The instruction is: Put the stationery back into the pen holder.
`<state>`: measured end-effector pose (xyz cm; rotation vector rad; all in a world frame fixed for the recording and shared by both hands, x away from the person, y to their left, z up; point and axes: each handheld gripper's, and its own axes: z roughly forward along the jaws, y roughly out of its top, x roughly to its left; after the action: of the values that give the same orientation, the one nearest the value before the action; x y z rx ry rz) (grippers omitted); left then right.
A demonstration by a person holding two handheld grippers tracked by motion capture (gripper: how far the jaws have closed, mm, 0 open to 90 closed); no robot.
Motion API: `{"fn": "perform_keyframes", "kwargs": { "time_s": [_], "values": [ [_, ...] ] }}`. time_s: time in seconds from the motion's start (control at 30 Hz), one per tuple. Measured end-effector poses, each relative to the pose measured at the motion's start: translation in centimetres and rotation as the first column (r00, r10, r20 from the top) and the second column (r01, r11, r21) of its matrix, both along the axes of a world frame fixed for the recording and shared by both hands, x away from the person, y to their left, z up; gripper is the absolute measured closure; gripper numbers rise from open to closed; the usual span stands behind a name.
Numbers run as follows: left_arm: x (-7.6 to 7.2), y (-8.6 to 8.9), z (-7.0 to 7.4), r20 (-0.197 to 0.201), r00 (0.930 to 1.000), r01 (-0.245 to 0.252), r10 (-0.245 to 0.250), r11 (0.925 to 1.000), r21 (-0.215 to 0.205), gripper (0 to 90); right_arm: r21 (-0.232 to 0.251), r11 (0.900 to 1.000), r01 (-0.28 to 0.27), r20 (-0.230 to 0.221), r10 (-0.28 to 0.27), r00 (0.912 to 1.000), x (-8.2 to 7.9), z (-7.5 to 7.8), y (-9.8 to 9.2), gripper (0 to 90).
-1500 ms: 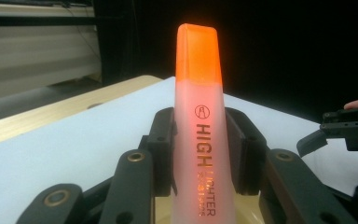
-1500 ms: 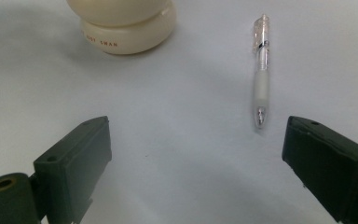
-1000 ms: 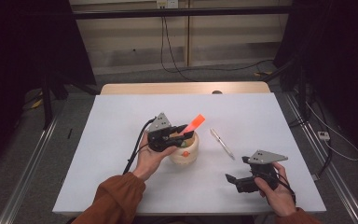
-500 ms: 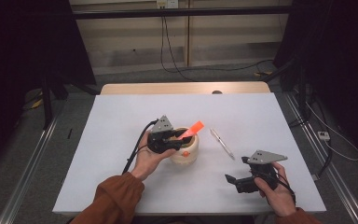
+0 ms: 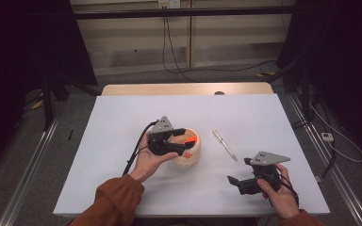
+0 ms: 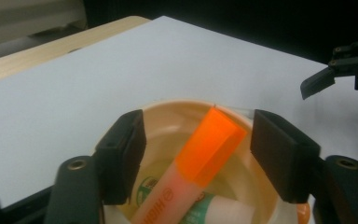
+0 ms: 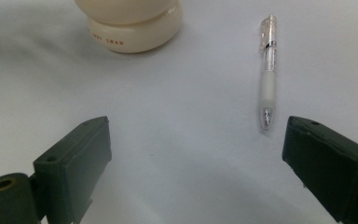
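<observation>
White desk (image 5: 122, 122), dark room beyond. Cream bowl (image 5: 188, 151) sits mid-desk, holding an orange highlighter (image 6: 200, 161). Left gripper (image 6: 198, 154) over the bowl: jaws have just been opening, spread clear of the highlighter; drop looks done. Right gripper (image 5: 235, 181), near right: jaws spread, empty. Clear pen (image 5: 224, 144) lies right of bowl, probably next pick.

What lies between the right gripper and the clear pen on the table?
Nothing: in the right gripper view, bare white table separates the open right gripper from the clear pen; the pen's tip sits just ahead, nearer the jaw on that view's right.
</observation>
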<state>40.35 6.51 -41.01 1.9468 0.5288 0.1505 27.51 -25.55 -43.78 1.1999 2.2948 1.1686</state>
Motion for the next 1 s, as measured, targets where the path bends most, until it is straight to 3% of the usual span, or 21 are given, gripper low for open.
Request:
{"fn": "perform_keyframes", "kwargs": {
  "time_s": [0.07, 0.2, 0.27, 0.4, 0.67, 0.77, 1.0],
  "values": [
    [0.0, 0.3, 0.4, -0.011, 0.9999, -0.004, 0.004, 0.9996, -0.028, 29.6, 0.0, 1.0, 0.001, 0.001, -0.001, 1.0, 0.0, 0.0, 0.0, 7.9],
    [-0.2, 0.8, 0.9, -0.001, 1.0, -0.009, 0.008, 0.9992, -0.039, 21.2, 0.001, 1.0, 0.007, -0.002, -0.007, 1.0, 0.2, 0.0, -0.1, 7.9],
    [-0.2, 1.1, 1.1, -0.014, 0.9998, -0.012, 0.011, 0.999, -0.043, 18.0, 0.001, 1.0, 0.01, -0.002, -0.01, 0.9999, 0.2, -0.1, -0.1, 8.0],
    [-0.4, 2.0, 1.3, -0.018, 0.9989, -0.043, 0.043, 0.999, 0.009, 8.4, -0.005, 1.0, 0.016, -0.002, -0.016, 0.9999, 0.4, -0.1, -0.2, 8.7],
    [-1.7, 4.6, 1.1, -0.017, 0.9971, -0.074, 0.075, 0.9972, 0.008, 5.1, -0.006, 1.0, 0.02, 0.007, -0.02, 0.9998, 0.7, 0.1, -0.3, 8.4],
    [-2.4, 5.6, 0.7, 0.016, 0.9948, -0.101, 0.1, 0.9948, 0.018, 5.1, -0.014, 1.0, 0.015, 0.0, -0.015, 0.9999, 0.9, 0.2, -0.2, 7.1],
    [-3.8, 7.9, 0.1, 0.005, 0.9913, -0.131, 0.131, 0.9912, 0.017, 5.1, -0.022, 0.999, 0.031, -0.019, -0.031, 0.9993, 1.7, 0.6, -0.2, 8.1]
  ]
}}
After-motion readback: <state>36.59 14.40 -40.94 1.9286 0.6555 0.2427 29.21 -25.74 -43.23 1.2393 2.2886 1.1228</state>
